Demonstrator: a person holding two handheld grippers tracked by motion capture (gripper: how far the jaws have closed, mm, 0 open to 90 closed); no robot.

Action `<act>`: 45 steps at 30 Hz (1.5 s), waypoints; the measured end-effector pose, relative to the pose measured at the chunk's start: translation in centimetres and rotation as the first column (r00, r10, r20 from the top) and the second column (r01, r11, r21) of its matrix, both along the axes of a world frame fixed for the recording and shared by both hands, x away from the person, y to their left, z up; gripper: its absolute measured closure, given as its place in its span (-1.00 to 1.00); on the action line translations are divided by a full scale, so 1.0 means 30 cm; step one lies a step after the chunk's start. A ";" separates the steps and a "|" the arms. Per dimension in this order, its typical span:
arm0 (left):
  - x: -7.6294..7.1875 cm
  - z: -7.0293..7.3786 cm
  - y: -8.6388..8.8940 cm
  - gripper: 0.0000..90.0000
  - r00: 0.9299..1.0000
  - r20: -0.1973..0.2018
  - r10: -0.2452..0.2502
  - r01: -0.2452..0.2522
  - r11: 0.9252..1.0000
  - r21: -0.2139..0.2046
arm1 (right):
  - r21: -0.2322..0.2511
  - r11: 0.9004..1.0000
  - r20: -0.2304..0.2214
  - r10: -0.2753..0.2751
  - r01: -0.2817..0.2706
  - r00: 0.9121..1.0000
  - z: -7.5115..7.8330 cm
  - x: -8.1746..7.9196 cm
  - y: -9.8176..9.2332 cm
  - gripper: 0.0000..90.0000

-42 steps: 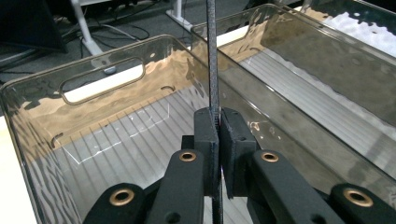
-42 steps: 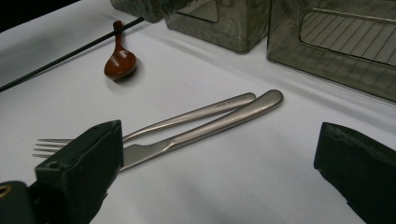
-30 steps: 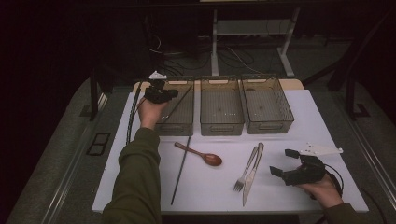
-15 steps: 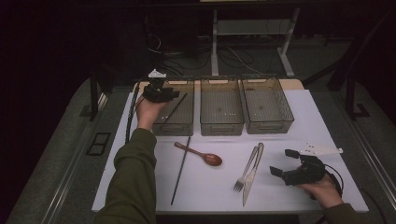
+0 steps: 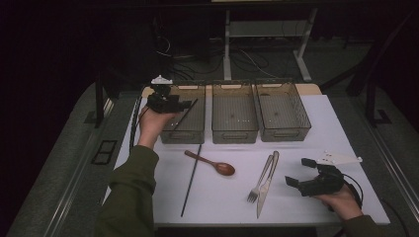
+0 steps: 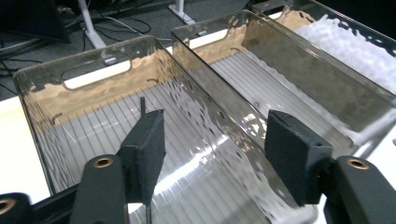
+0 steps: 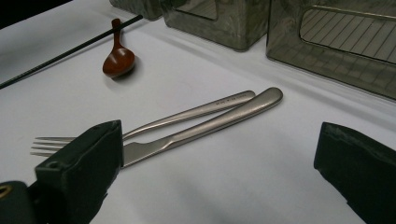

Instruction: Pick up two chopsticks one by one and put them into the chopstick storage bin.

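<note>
Chopstick (image 5: 184, 114) dropped in left bin (image 5: 184, 134)
Our left claw (image 5: 174, 104) has just been opening, empty; right claw (image 5: 299, 174) wide. Remaining chopstick (image 5: 191, 179): thin, stiff, slippery; we pinch mid-shaft.

I see three bins in a row at the far side of the table (image 5: 346, 143): left bin (image 5: 184, 132), middle bin (image 5: 234, 129), right bin (image 5: 283, 128). One chopstick (image 5: 185, 114) lies tilted in the left bin. Nearer me, left to right, lie a second chopstick (image 5: 191, 178), a spoon (image 5: 212, 164), then a fork (image 5: 262, 178) touching a knife (image 5: 267, 185). The left gripper (image 5: 170, 103) hovers over the left bin; the right gripper (image 5: 301, 174) sits right of the knife.
</note>
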State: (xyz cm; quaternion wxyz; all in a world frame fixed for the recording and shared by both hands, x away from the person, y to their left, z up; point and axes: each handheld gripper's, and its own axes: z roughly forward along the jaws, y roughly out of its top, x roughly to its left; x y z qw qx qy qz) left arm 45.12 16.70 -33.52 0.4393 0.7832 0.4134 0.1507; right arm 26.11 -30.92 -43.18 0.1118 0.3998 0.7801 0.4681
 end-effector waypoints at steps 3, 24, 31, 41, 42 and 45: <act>-0.029 0.004 0.005 -0.25 1.000 0.004 -0.002 0.002 1.000 0.003 | -0.004 1.000 0.001 0.002 -0.002 1.000 -0.001 0.000 0.001 -0.98; -0.248 -0.017 0.067 -0.32 0.999 0.051 -0.016 0.017 1.000 -0.006 | -0.053 0.995 0.007 0.087 -0.086 0.996 -0.029 0.009 0.020 -0.98; -0.319 -0.053 0.072 -0.34 0.999 0.049 -0.013 0.014 1.000 -0.020 | -0.051 0.995 0.008 0.081 -0.080 0.997 -0.027 0.007 0.020 -0.98; -0.414 -0.132 0.060 -0.39 0.998 0.051 -0.025 0.026 0.999 -0.032 | -0.050 0.996 0.008 0.073 -0.073 0.997 -0.027 0.005 0.024 -0.98; -0.421 -0.140 0.056 -0.39 0.999 0.044 -0.024 0.025 0.999 -0.035 | -0.051 0.996 0.008 0.072 -0.071 0.997 -0.027 0.005 0.024 -0.98; -0.438 -0.157 0.048 -0.41 0.999 0.040 -0.029 0.030 0.999 -0.025 | -0.052 0.996 0.008 0.071 -0.071 0.997 -0.028 0.004 0.024 -0.98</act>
